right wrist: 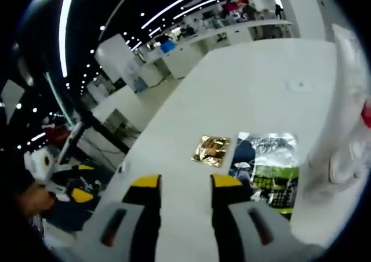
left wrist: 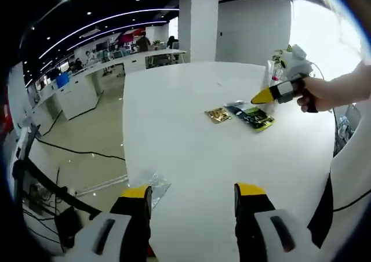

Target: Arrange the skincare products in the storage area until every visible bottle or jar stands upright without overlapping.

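Observation:
On the white table [left wrist: 191, 146] lie a small gold sachet [left wrist: 218, 115] and a dark sachet with a green band [left wrist: 253, 116], flat and side by side. In the right gripper view the gold sachet [right wrist: 211, 150] is just ahead of my right gripper [right wrist: 185, 182], and the green-banded sachet [right wrist: 266, 170] is to its right. The right gripper's jaws stand apart with nothing between them. My left gripper [left wrist: 192, 193] is open over the near part of the table, well short of the sachets. A hand holds the right gripper [left wrist: 272, 94] beyond the sachets.
A clear plastic bag [right wrist: 342, 146] with something red inside stands right of the sachets, also seen as the clear bag [left wrist: 277, 69]. Crumpled clear film [left wrist: 153, 185] lies at the table's left edge. Beyond are office desks [left wrist: 133, 59] and a white pillar [left wrist: 198, 21].

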